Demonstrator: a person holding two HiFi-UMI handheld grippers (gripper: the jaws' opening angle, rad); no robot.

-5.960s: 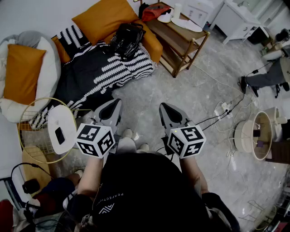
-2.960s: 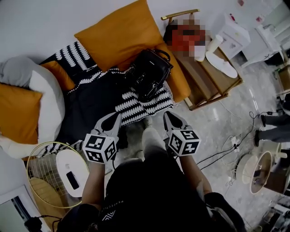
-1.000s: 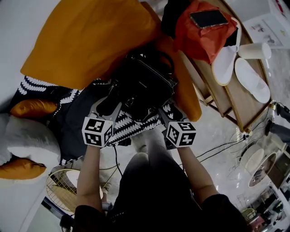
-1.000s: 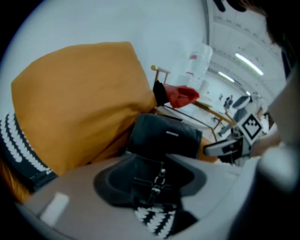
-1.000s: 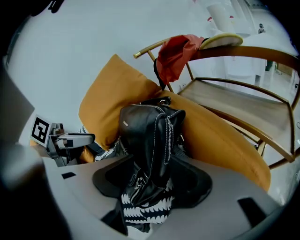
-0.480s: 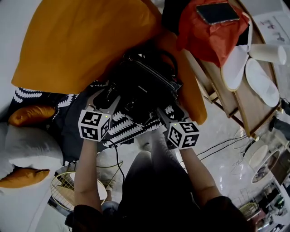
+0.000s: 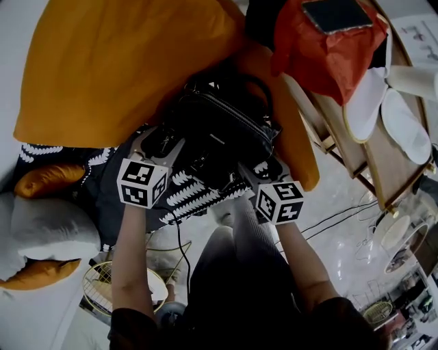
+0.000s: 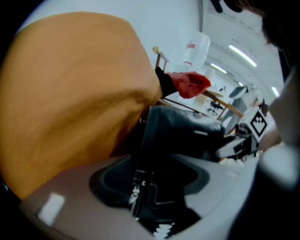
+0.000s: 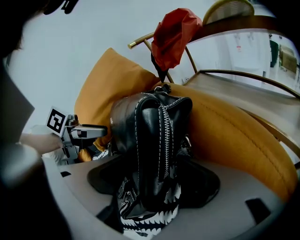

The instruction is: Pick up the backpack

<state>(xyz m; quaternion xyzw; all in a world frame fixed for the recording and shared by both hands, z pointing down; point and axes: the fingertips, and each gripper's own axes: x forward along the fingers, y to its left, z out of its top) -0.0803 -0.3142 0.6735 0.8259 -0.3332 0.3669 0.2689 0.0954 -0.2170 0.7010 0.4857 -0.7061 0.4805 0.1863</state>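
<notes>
A black leather backpack [image 7: 219, 133] lies on a black-and-white blanket [image 7: 198, 195], leaning against a big orange cushion [image 7: 123, 61]. My left gripper [image 7: 161, 147] is at the bag's left end and my right gripper [image 7: 256, 171] at its near right end. In the left gripper view the bag's buckled side [image 8: 178, 136] stands between the wide jaws of the left gripper [image 8: 150, 183]. In the right gripper view the zipped end of the bag [image 9: 150, 136] fills the gap of the right gripper [image 9: 152, 183]. Both pairs of jaws have just been opening, with the bag between them and room left at each side.
A second orange cushion [image 7: 294, 143] lies right of the bag. Beyond it stands a wooden bench [image 7: 363, 137] with a red cloth [image 7: 328, 48], a phone [image 7: 339, 14] and white slippers [image 7: 400, 116]. A wire basket [image 7: 123, 287] and floor cables [image 7: 342, 212] are near my feet.
The person has walked up to the sofa. Both grippers have come down and forward onto the two ends of the backpack, and their jaws stand wider than a second ago.
</notes>
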